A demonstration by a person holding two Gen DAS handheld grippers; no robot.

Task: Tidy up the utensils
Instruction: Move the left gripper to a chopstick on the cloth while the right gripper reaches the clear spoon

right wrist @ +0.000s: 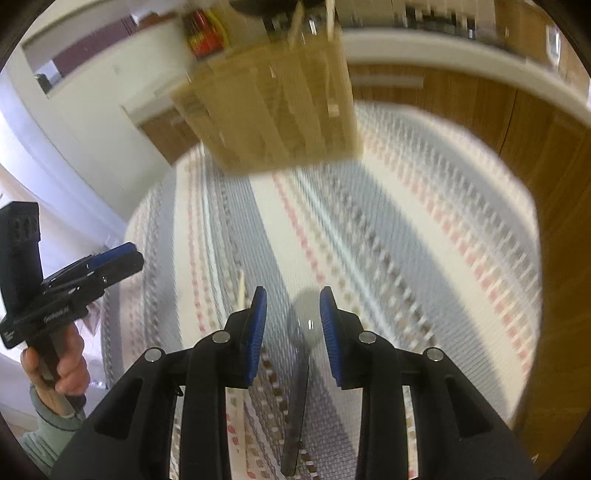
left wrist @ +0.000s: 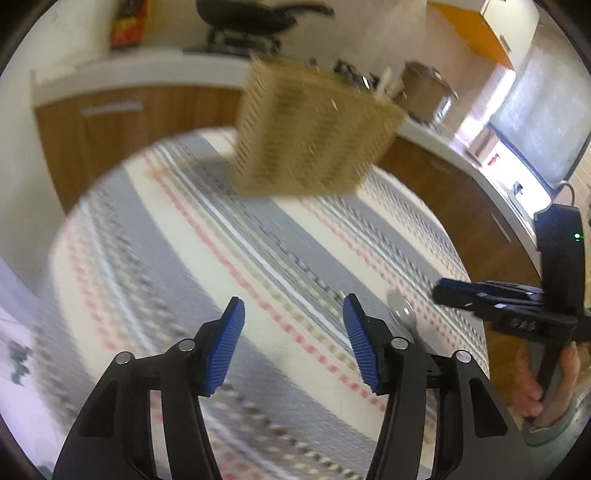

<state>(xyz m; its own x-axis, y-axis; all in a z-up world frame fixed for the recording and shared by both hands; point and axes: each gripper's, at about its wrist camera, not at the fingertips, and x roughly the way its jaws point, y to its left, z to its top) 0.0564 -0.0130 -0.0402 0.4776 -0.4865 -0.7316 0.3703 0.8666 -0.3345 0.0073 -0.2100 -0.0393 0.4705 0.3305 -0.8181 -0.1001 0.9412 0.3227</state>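
A metal spoon lies on the striped tablecloth, bowl away from me, straight below the gap of my open right gripper. The spoon's bowl also shows in the left wrist view, right of my open, empty left gripper. A slatted wooden utensil holder stands at the far side of the table, with utensils sticking out of it; it also shows in the right wrist view. A pale stick lies left of the right gripper's left finger. Both views are motion-blurred.
The round table's edge curves close on all sides. Behind it run a white counter with wooden cabinets, a black pan on a stove and a metal pot. The other gripper shows at each view's side, in the left wrist view and the right wrist view.
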